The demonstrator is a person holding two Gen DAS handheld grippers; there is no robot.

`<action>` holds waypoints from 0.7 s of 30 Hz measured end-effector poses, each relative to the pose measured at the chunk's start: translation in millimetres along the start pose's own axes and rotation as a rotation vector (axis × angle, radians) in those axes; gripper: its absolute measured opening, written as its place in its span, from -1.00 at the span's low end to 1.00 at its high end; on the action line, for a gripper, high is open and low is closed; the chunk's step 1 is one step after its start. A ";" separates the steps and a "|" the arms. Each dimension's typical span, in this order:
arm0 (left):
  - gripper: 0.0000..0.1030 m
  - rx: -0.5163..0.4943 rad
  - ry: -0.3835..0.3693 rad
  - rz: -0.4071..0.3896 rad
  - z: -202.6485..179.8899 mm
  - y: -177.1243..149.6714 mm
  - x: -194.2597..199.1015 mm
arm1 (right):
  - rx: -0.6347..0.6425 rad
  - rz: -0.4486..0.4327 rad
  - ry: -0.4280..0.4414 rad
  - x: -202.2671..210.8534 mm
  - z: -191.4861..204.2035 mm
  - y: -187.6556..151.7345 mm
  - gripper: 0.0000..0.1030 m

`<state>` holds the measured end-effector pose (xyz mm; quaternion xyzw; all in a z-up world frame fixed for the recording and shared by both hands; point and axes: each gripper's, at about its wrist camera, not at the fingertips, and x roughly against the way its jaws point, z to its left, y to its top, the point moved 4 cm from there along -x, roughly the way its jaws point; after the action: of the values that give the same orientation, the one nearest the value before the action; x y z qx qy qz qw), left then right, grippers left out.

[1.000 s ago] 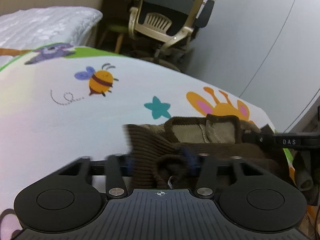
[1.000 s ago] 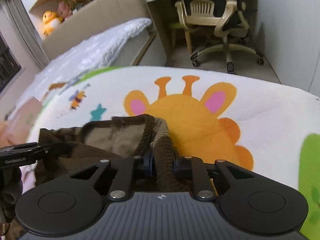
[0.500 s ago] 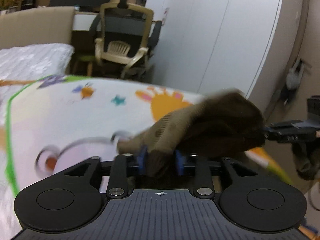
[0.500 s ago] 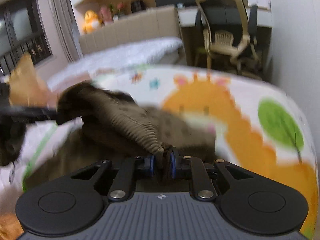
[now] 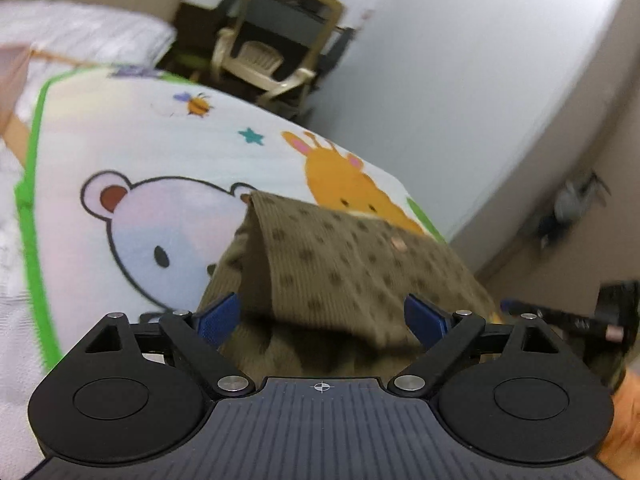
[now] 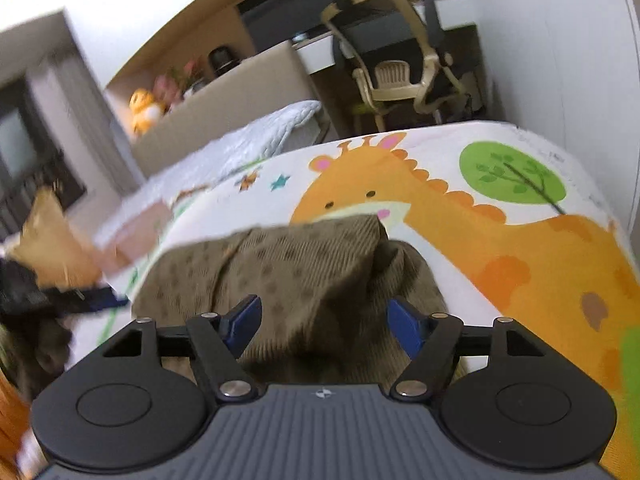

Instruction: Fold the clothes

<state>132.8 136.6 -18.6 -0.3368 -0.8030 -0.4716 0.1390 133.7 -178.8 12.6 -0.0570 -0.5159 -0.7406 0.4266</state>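
Both tongs released the garment

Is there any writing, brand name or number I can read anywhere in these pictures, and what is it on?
No text can be read.
Other gripper, seen from the left one: a pale mark on its side, too blurred to read.
Play mat: only cartoon animals, no words.
Brown garment: dots, no label visible.

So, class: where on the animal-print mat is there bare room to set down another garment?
Free: the bear print left of the brown garment, and the giraffe's body below the tree. Crowded: the mat's near edge, under the garment.
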 end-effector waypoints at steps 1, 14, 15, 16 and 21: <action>0.80 0.030 0.002 0.008 2.6 2.2 -10.3 | -0.024 0.008 0.001 -11.2 -2.5 2.4 0.37; -0.56 -0.144 0.017 -0.035 -45.9 19.6 -11.4 | 0.163 -0.040 0.011 -14.5 44.5 21.7 -0.76; -0.56 -0.168 0.002 -0.046 -54.6 16.8 2.0 | 0.181 -0.058 0.024 0.3 49.4 21.4 -0.76; -0.56 -0.191 -0.014 -0.058 -63.3 14.0 15.5 | 0.192 -0.067 0.033 13.8 51.9 18.6 -0.76; -0.43 -0.235 -0.048 0.031 -77.5 -34.7 45.2 | 0.171 0.016 0.010 33.2 33.5 -25.2 -0.72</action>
<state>68.9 77.7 22.8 -0.3742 -0.7399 -0.5523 0.0866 83.5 -168.0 27.5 -0.0208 -0.5745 -0.6908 0.4385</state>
